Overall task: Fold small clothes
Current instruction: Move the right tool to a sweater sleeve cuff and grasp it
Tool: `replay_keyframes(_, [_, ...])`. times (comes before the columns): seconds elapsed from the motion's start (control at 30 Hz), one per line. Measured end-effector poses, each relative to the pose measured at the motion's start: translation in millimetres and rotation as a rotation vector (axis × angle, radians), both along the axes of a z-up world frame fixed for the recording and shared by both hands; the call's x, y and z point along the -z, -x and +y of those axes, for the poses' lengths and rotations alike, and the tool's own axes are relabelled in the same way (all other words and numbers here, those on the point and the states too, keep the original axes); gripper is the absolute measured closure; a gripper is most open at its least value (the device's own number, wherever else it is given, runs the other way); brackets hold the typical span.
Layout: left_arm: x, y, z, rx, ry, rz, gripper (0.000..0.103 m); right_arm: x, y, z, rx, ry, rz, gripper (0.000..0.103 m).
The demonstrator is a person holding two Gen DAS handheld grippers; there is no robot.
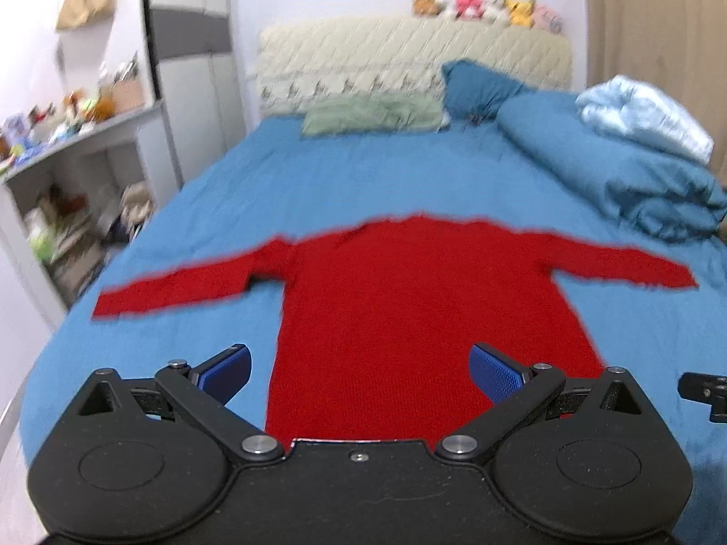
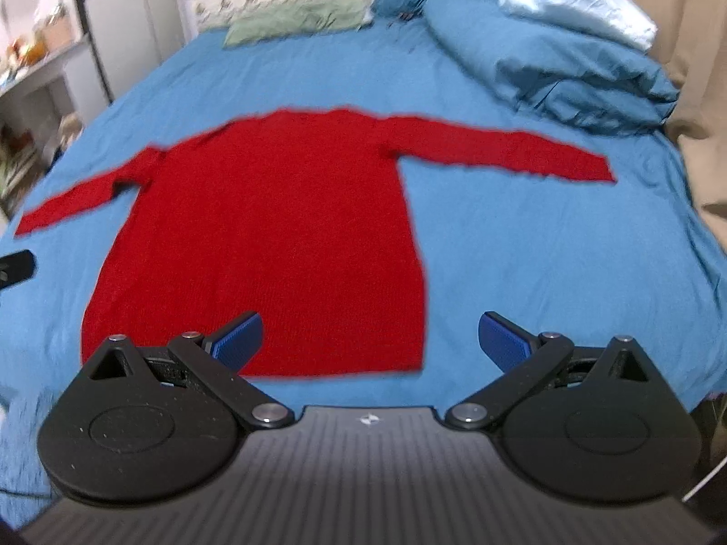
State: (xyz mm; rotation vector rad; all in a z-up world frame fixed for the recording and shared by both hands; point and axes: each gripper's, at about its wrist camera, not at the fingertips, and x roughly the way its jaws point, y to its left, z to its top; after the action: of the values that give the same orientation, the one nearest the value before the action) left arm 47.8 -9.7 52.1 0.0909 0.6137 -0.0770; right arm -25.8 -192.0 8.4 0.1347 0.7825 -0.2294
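Note:
A red long-sleeved sweater (image 1: pixel 409 299) lies flat on the blue bed sheet (image 1: pixel 318 172), both sleeves spread out sideways, hem nearest me. My left gripper (image 1: pixel 361 365) is open and empty, hovering above the hem's left half. The sweater also shows in the right wrist view (image 2: pixel 281 227). My right gripper (image 2: pixel 370 338) is open and empty above the hem's right corner. Each gripper's edge peeks into the other's view.
A bunched blue duvet (image 1: pixel 613 168) with a pale blue blanket (image 1: pixel 645 113) lies at the right. Green (image 1: pixel 372 113) and blue (image 1: pixel 477 86) pillows lie at the headboard. Cluttered shelves (image 1: pixel 68 190) stand left of the bed.

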Motion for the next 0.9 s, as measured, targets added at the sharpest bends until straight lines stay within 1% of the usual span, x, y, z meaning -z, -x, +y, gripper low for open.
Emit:
replay_keyframes(0.1, [-26,-37,-20,0.039,0.000,-0.073,0.000,-15,-22,-34,0.051,-0.013,-0.044,0.000])
replay_keyframes(0.13, [-34,-57,-31,0.058,-0.001,-0.090,0.000,-20,-31,-47,0.073,-0.020,-0.058,0.000])
replay_keyframes(0.2, [-40,-85,-47,0.076,0.000,-0.107,0.000,-26,-51,-77,0.122,-0.020,-0.083,0.000])
replay_keyframes(0.27, [-39,-121,-67,0.104,0.007,-0.087,0.000,-29,-69,-103,0.164,-0.007,-0.094,0.000])
replay_keyframes(0.33, [-31,-158,-89,0.132,0.033,-0.047,0.000,-25,-90,-134,0.205,-0.010,-0.096,0.000])
replay_keyframes(0.43, [-4,-206,-119,0.185,0.065,0.020,0.000,-10,-116,-180,0.275,-0.030,-0.090,0.000])
replay_keyframes(0.5, [21,-241,-144,0.208,0.055,0.094,0.000,4,-130,-206,0.315,-0.038,-0.088,0.000])
replay_keyframes(0.57, [44,-267,-161,0.209,0.051,0.160,0.000,22,-141,-228,0.343,-0.045,-0.094,0.000])
replay_keyframes(0.6, [57,-279,-168,0.214,0.055,0.182,0.000,35,-145,-240,0.343,-0.064,-0.121,0.000])
replay_keyframes(0.63, [71,-291,-176,0.220,0.055,0.198,0.000,46,-148,-248,0.345,-0.077,-0.135,0.000])
replay_keyframes(0.77, [121,-335,-202,0.219,0.016,0.241,0.000,96,-166,-279,0.364,-0.113,-0.121,0.000])
replay_keyframes(0.9, [162,-367,-212,0.201,0.050,0.322,0.000,135,-183,-302,0.414,-0.150,-0.151,0.000])
